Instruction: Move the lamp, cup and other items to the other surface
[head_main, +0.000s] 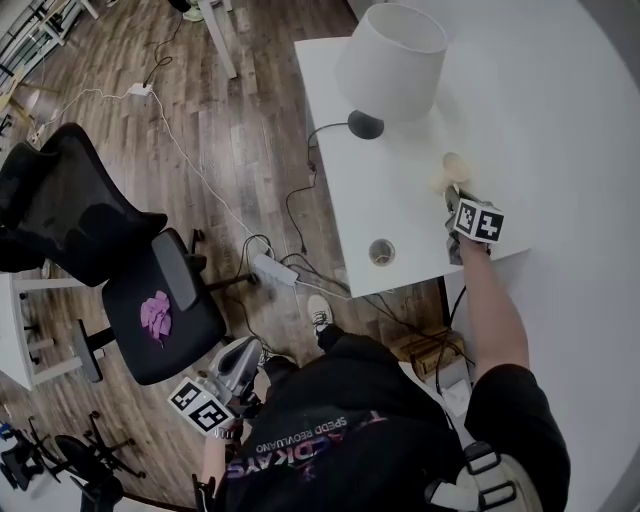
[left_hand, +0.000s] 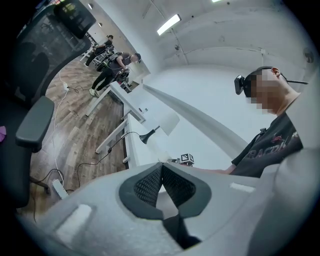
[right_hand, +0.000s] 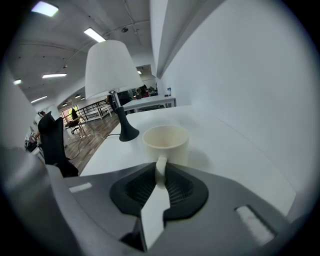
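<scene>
Wood-plank flooring (head_main: 230, 150) runs under a white desk (head_main: 400, 230) set against a plain white wall.

Item 1, lamp (head_main: 392, 60): it stands upright on the desk, with a white shade and a dark round base. Its cord goes over the desk's left edge to the floor.

Item 2, cup (right_hand: 166, 142): cream in colour and upright, with its mouth open to the top. It is over the desk near the wall, on my side of the lamp base and apart from it. I cannot tell whether its bottom is resting on the desk.

Item 3, right gripper (right_hand: 160, 167): my jaws are closed on the cup's handle, with both ribbed pads pressing its sides. The cup body sits just past the fingertips.

Item 4, left gripper (left_hand: 161, 165): my jaws are together at the tips with nothing between them. It is held low at my left side, beside a black office chair (head_main: 150, 300) with a purple object (head_main: 155, 317) on the seat.

Item 5, markings: the cubes on both grippers carry black-and-white square patterns without letters. The print on my black shirt (head_main: 330, 440) appears upside down in the head view and I cannot read it with confidence. No brand or label is visible on the lamp or the cup.

Item 6: a round cable hole (head_main: 381, 252) sits in the desk near its front edge, and a white power strip (head_main: 275, 270) lies on the floor.
</scene>
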